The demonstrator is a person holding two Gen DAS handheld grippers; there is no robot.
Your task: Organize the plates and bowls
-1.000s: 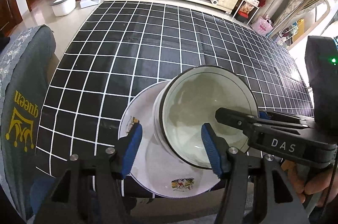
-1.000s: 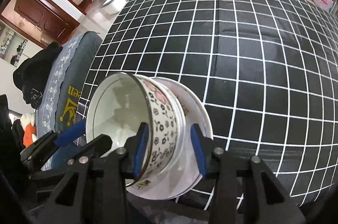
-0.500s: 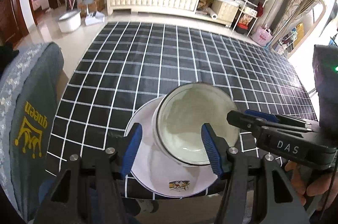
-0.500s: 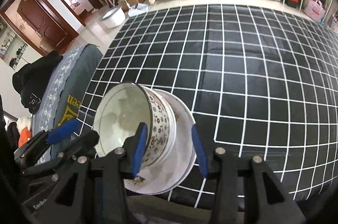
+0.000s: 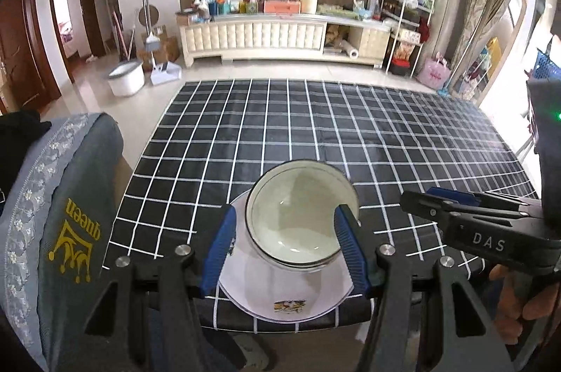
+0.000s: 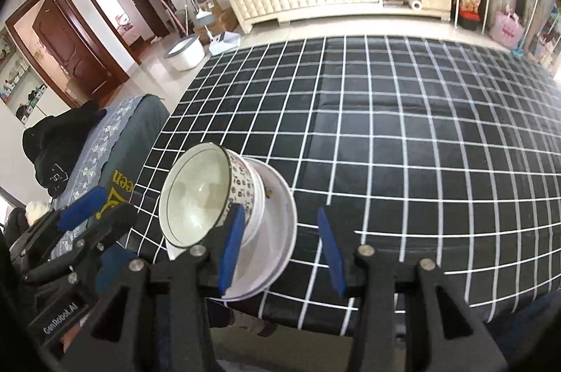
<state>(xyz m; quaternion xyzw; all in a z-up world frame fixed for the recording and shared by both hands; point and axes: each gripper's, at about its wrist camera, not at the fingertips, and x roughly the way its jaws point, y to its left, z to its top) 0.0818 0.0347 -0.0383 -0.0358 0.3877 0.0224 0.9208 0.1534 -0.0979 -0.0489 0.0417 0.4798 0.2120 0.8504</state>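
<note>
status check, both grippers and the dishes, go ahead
Left gripper open, empty. Right gripper open, empty. Bowls nested on plate at near table edge. Nothing else on the checked cloth.

Even, bright daylight from the far right, washing out that margin; soft sheen on the checked tablecloth (image 5: 315, 126) and inside the bowl (image 5: 301, 214); faint shadows; strong fisheye bending with black vignetted corners; right wrist view slightly blurred throughout.
</note>
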